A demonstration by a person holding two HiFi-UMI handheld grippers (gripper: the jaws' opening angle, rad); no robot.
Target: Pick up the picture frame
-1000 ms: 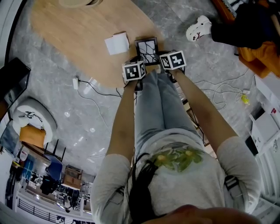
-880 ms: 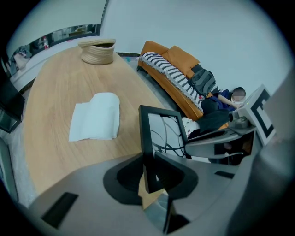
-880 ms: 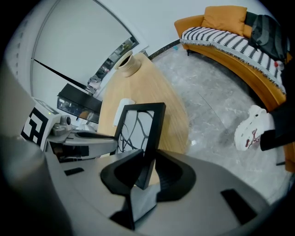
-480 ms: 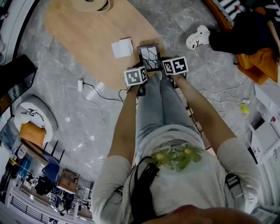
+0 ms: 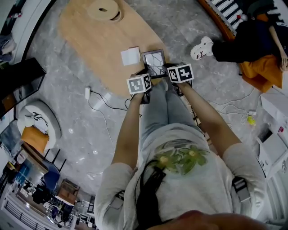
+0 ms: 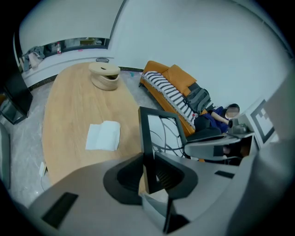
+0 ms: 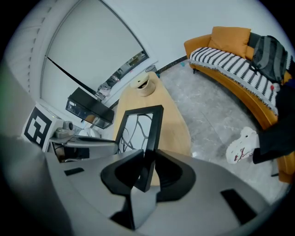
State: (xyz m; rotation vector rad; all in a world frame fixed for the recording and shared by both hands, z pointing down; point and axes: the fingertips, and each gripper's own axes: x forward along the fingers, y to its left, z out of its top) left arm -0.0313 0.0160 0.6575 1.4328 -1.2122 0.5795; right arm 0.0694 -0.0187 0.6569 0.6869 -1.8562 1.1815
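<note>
A black picture frame (image 5: 154, 63) with a white print of dark branching lines hangs in the air above the oval wooden table (image 5: 94, 40). My left gripper (image 5: 145, 80) is shut on its left edge, and the frame (image 6: 159, 133) stands upright between the dark pads in the left gripper view. My right gripper (image 5: 173, 76) is shut on the opposite edge; the frame (image 7: 140, 131) rises from its jaws in the right gripper view. Both marker cubes sit just below the frame in the head view.
A white folded paper (image 5: 130, 56) lies on the table left of the frame, and a round wooden container (image 5: 104, 10) stands at the far end. An orange sofa (image 7: 239, 60) with a striped throw is on the right. A cable and plug (image 5: 88, 94) lie on the grey floor.
Both grippers have risen together with the frame held between them, lifting it off the table. The view has shifted, so more of the table's far end shows.
</note>
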